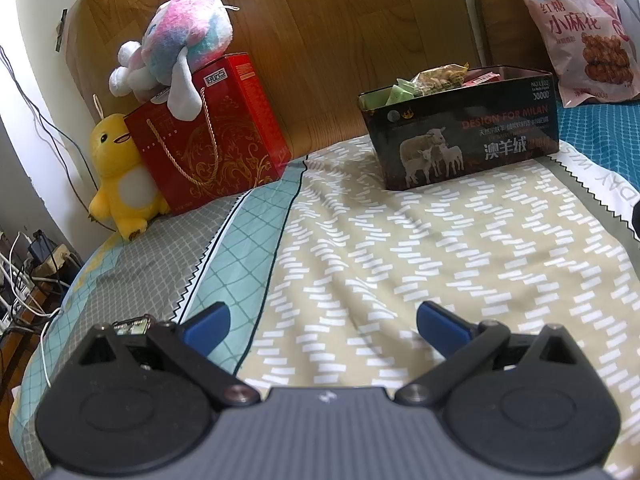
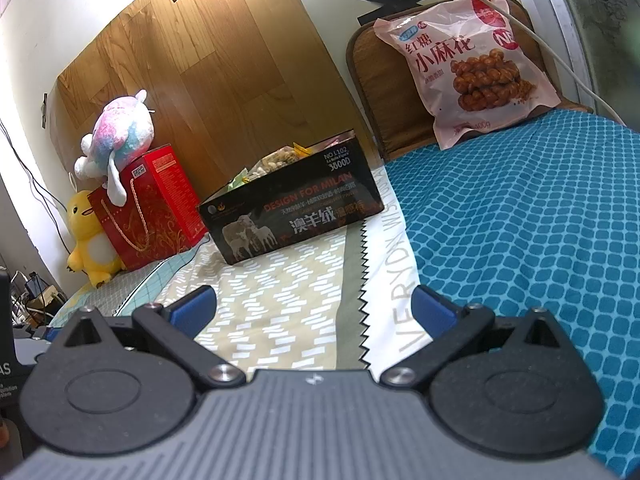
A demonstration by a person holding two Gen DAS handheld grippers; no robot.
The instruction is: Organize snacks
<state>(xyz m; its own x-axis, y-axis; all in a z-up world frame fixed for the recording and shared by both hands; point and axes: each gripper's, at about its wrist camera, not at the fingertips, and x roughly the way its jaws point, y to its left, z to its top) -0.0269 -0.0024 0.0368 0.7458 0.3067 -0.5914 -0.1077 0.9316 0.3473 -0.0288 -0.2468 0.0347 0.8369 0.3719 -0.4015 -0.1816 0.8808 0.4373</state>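
A black box [image 1: 464,136] with sheep printed on its side stands on the bed, open at the top, with several small snack packs [image 1: 436,78] inside. It also shows in the right wrist view [image 2: 292,216]. A large pink bag of twisted dough snacks [image 1: 580,36] leans against a chair back at the far right; the right wrist view shows it too [image 2: 464,64]. My left gripper [image 1: 322,326] is open and empty, low over the patterned bedspread, well short of the box. My right gripper [image 2: 314,306] is open and empty, also short of the box.
A red gift box [image 1: 208,132] stands at the back left with a pink-blue plush [image 1: 180,40] on top and a yellow plush [image 1: 120,172] beside it. A wooden board [image 1: 320,20] leans on the wall behind. Blue bedspread [image 2: 540,220] lies to the right. Cables [image 1: 24,272] hang off the left edge.
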